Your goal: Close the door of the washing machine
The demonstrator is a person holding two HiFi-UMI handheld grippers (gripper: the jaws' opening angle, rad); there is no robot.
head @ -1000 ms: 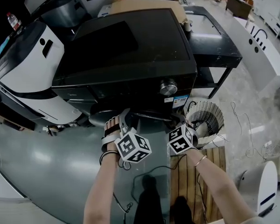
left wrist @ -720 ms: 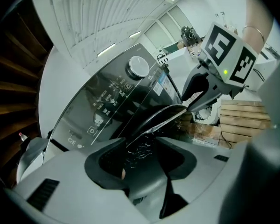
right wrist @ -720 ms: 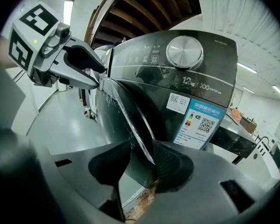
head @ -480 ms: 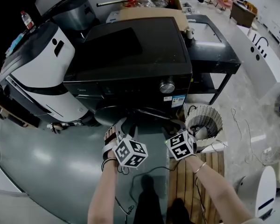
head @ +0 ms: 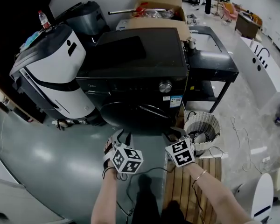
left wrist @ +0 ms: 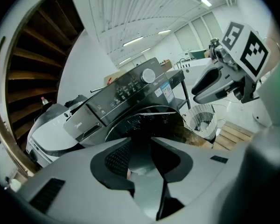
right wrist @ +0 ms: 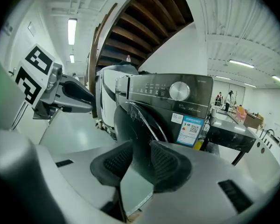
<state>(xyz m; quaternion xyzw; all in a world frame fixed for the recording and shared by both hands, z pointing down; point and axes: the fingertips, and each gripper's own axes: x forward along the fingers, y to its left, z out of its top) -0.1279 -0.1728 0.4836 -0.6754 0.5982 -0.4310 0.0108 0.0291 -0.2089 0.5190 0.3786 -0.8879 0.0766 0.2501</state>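
On my feed: grey plastic left gripper and right gripper, jaws closing empty, black ribbed pads, white cubes with black markers, thin wrist bangle.

Dim, low-colour indoors. Ceiling strip lights blow out in gripper views; soft sheen on floor. Heavy fisheye bend + dark vignette at edges; near fgd soft.

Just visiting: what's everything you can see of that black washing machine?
The washing machine is a glossy black front-loader with a flat top. Its control strip carries a silver knob, with a blue-and-white sticker just below. The round dark door looks swung shut against the front; whether it has latched cannot be told. It stands upright on the grey floor, between a white machine and a black table.
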